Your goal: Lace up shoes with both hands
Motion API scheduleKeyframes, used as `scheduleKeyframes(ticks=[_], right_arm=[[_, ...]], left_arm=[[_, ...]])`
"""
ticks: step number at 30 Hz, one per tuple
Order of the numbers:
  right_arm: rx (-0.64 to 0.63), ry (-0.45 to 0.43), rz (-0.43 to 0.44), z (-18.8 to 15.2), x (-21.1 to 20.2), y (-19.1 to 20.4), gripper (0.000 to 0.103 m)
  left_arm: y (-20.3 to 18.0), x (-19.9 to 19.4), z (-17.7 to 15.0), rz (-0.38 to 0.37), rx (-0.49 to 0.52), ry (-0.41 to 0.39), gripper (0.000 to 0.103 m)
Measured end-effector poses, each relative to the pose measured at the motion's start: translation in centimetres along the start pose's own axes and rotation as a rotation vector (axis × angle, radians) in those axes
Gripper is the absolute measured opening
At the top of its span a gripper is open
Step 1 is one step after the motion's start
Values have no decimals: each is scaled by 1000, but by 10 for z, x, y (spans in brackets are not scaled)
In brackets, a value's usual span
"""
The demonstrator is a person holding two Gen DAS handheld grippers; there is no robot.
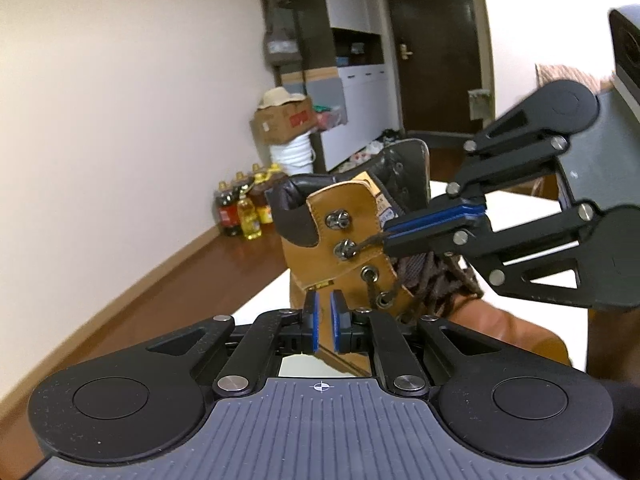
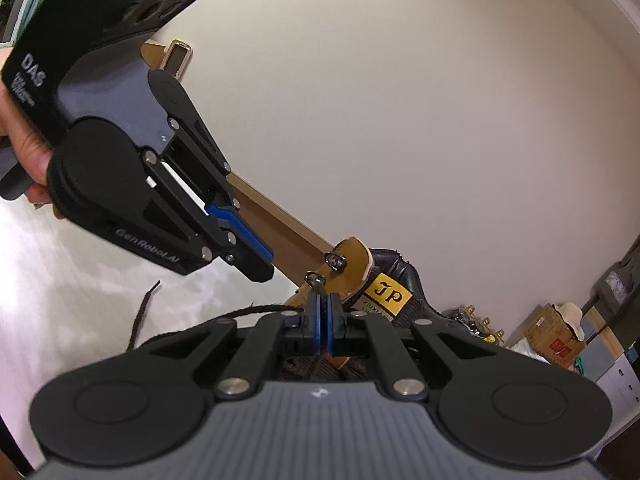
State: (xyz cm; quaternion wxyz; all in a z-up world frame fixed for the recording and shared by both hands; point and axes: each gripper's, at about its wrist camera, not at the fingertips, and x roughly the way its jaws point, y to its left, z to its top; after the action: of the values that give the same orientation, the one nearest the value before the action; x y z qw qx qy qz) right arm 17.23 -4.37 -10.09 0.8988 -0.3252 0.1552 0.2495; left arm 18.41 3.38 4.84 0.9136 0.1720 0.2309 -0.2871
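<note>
Your left claw (image 1: 324, 322) stands a little open, with a narrow gap between its blue pads (image 1: 316, 320), and nothing is between them. The tan boot (image 1: 348, 240) stands on the white counter (image 1: 260, 304) just beyond this claw, so the tips are near the lower edge of the boot's tan flap but they do not grip it. In the left wrist view the boot's flap with its metal lace hooks (image 1: 345, 249) faces you, and the dark collar of the boot is behind it, farther away.

Your right claw (image 2: 322, 322) is closed, the two blue pads pressed together on the dark lace (image 2: 319, 290). From the pads the lace runs a short way up to a metal hook on the flap, and it looks tight. In the left wrist view the same claw (image 1: 390, 236) comes in from the right side and its tips are just beside the second hook from the top, with the lace going from the hook into the tips.

Another part of the lace (image 2: 140, 314) lies loose on the counter, to the left of the right claw. In the right wrist view your left claw (image 2: 260, 264) hangs above the counter, to the left of the boot (image 2: 348, 260) and apart from it. A yellow label (image 2: 390, 294) shows on the boot's tongue.
</note>
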Motion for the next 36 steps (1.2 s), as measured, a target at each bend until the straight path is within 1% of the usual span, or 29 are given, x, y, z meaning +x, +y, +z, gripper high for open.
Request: scheduleKeyframes(ticks=[1,4,7,12,15,24,29,34,36], right_arm=[[1,1,0,0,3,-1,4],[9,5,0,3,7,-1,4],[17,11,1,4,2,-3,4],[65,22,26,9,-2,-15,4],[57,21,23,11,-3,-13,4],[45,44,19,16,5,-16,4],[51,57,26,17,7,-20,4],[45,55,31,15,8,-24,4],[47,55,37,15,7,-26,4]], left_arm=[[-2,0,0,5,26,-6,9],[-11,1,2,31,152,-26,11],[-17,4,4,46,246,-33,11],[-25,11,7,29,336,-35,11],[-30,13,6,35,397,-43,11],[-43,24,1,11,519,-38,11],[-46,27,-4,-6,567,-34,11],[-42,27,-6,-22,582,-42,13],[-43,28,-7,-28,611,-44,12]])
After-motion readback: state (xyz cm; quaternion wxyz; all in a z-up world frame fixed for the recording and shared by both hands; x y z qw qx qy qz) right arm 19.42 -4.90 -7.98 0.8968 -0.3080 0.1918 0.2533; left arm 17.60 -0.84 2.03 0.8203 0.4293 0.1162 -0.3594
